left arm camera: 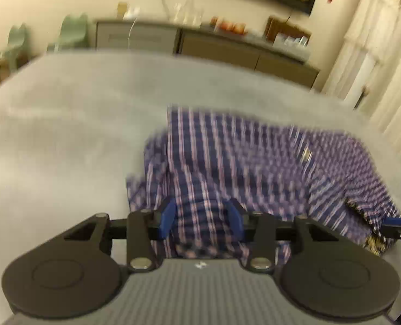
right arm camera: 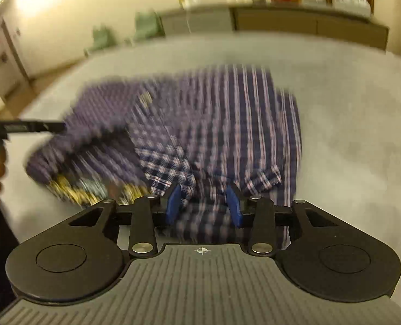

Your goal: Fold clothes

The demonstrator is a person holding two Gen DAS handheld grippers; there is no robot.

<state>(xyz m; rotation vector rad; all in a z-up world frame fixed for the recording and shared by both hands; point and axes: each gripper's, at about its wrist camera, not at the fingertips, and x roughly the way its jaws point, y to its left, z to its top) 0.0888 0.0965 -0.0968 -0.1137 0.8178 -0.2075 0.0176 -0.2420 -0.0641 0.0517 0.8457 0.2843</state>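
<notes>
Shirt: plaid shirt (left arm camera: 227, 162), blue with pale stripes, lying on the grey bed cover (left arm camera: 64, 135), bunched rather than flat.
Left gripper: left gripper (left arm camera: 201, 216) has its blue pads spread, with cloth lying between them; the pads do not look pressed onto it (blur makes this hard to swear to).
Right gripper: right gripper (right arm camera: 204, 203) likewise stands parted over a fold near the cuff (right arm camera: 262, 178), cloth between the pads, no pinch visible.
Progress: I'd judge it midway; one panel seems laid over, the collar side is heaped, sleeves not tucked.
Left to do: flatten, bring in sleeves, halve.
Surroundings: green chairs (left arm camera: 73, 29) and a long cabinet (left arm camera: 200, 43) by the wall, well apart.
Obstacles: none on the cover; only the shirt's own rumpled heap.
</notes>
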